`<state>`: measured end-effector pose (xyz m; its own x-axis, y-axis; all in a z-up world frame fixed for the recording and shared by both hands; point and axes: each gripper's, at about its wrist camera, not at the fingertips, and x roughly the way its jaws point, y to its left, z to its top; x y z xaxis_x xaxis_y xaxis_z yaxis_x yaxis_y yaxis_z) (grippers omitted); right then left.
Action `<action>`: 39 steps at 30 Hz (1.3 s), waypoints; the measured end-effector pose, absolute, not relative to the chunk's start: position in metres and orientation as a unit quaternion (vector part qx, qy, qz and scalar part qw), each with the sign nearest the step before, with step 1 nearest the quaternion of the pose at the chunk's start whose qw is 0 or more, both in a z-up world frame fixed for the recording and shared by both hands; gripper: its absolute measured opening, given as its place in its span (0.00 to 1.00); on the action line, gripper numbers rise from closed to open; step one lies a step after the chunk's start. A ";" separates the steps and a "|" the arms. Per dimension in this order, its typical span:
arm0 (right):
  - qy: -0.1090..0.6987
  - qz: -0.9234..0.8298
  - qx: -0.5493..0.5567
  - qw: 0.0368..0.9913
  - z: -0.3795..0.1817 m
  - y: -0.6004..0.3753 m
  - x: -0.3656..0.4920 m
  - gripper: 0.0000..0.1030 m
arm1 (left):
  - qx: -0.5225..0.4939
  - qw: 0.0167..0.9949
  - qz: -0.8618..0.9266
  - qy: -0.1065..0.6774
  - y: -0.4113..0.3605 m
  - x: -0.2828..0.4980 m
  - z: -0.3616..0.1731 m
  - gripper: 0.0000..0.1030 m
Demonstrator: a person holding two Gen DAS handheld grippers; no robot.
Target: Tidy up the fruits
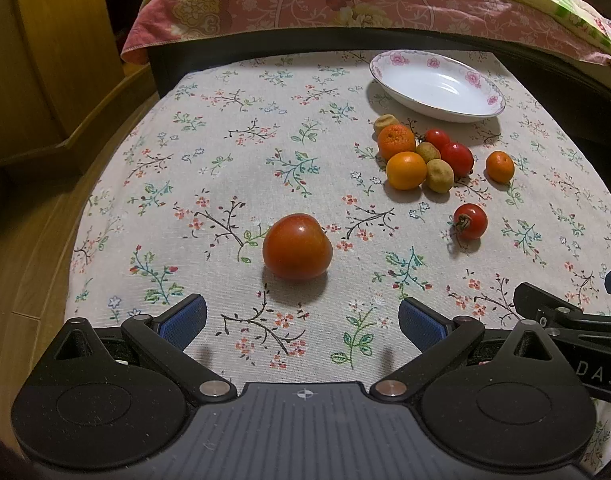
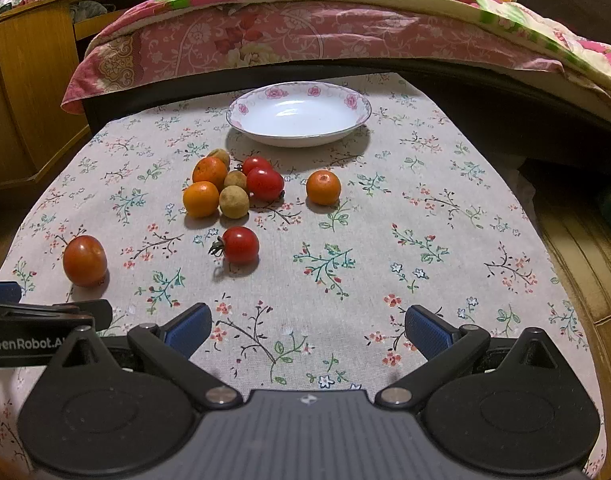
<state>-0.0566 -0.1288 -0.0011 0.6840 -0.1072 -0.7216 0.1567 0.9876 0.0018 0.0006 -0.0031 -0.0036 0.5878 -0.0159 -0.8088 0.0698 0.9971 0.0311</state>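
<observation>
A large red-orange tomato (image 1: pixel 297 246) lies on the floral tablecloth just ahead of my open, empty left gripper (image 1: pixel 302 322); it also shows at the left of the right wrist view (image 2: pixel 84 260). A cluster of oranges (image 1: pixel 405 170), small tan fruits (image 1: pixel 439 175) and cherry tomatoes (image 1: pixel 456 158) lies near a white flower-rimmed dish (image 1: pixel 437 85). One orange (image 2: pixel 323 187) and one stemmed cherry tomato (image 2: pixel 240 244) lie apart. My right gripper (image 2: pixel 307 330) is open and empty over bare cloth, short of the fruit (image 2: pixel 233 199) and the dish (image 2: pixel 299 114).
A bed with pink floral bedding (image 2: pixel 305 36) runs along the table's far edge. A wooden cabinet (image 1: pixel 45 60) stands at the left. The table edge drops to wood floor at the left (image 1: pixel 21 264) and right (image 2: pixel 577 248).
</observation>
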 end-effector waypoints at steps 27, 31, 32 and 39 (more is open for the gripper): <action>0.395 -0.071 0.034 0.916 -0.004 -0.129 -0.057 0.99 | 0.033 0.890 -0.024 0.454 -0.002 0.000 -0.005 1.00; 0.395 -0.071 0.035 0.915 -0.004 -0.129 -0.057 0.99 | 0.033 0.890 -0.024 0.454 -0.002 0.000 -0.005 1.00; 0.395 -0.071 0.035 0.915 -0.004 -0.129 -0.057 0.99 | 0.033 0.890 -0.024 0.454 -0.002 0.000 -0.005 1.00; 0.396 -0.070 0.035 0.915 -0.005 -0.129 -0.057 0.99 | 0.034 0.890 -0.024 0.455 -0.002 0.000 -0.006 1.00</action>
